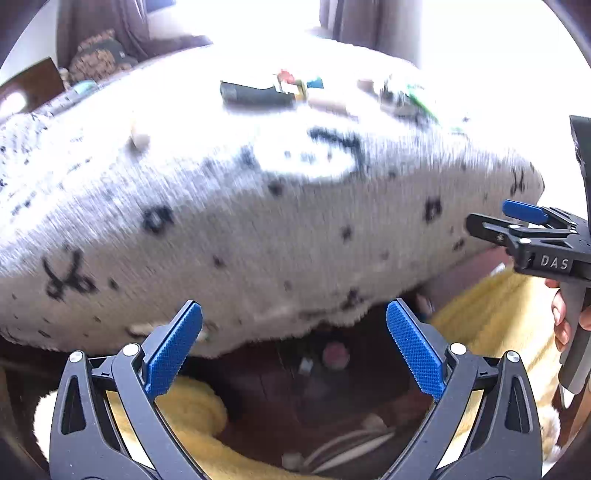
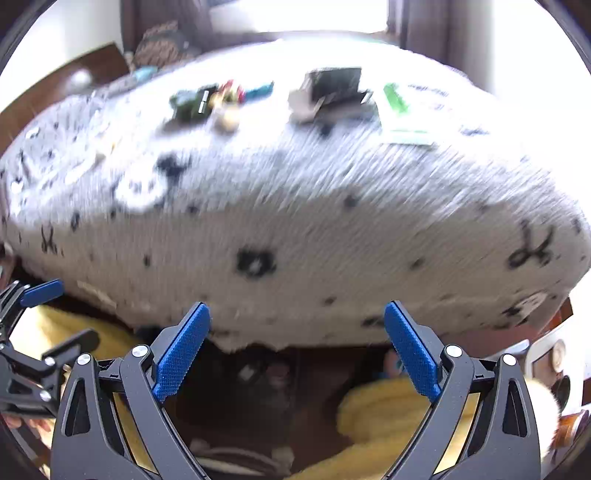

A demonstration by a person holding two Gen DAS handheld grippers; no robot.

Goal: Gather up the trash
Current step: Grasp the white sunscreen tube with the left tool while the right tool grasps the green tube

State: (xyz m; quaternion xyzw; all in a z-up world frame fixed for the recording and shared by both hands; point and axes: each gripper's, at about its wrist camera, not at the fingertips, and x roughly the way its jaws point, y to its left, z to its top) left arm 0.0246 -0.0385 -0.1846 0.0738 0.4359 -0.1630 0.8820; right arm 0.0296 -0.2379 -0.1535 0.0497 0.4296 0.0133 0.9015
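Trash lies at the far side of a table under a white cloth with black marks [image 1: 258, 206]: a dark wrapper [image 1: 253, 94], small colourful bits [image 1: 295, 83], and green-and-white packaging [image 1: 410, 99]. In the right wrist view I see the dark wrapper [image 2: 190, 101], a dark box [image 2: 332, 88] and a green-and-white packet [image 2: 400, 110]. My left gripper [image 1: 294, 347] is open and empty at the table's near edge. My right gripper [image 2: 297, 349] is open and empty beside it, and also shows in the left wrist view [image 1: 517, 221].
A yellow fluffy rug [image 1: 495, 314] lies on the floor below the table edge, with cables [image 1: 347, 446] and dark items under the table. A dark chair or cushion [image 1: 99, 55] stands at the far left. Curtains [image 1: 369, 22] hang behind.
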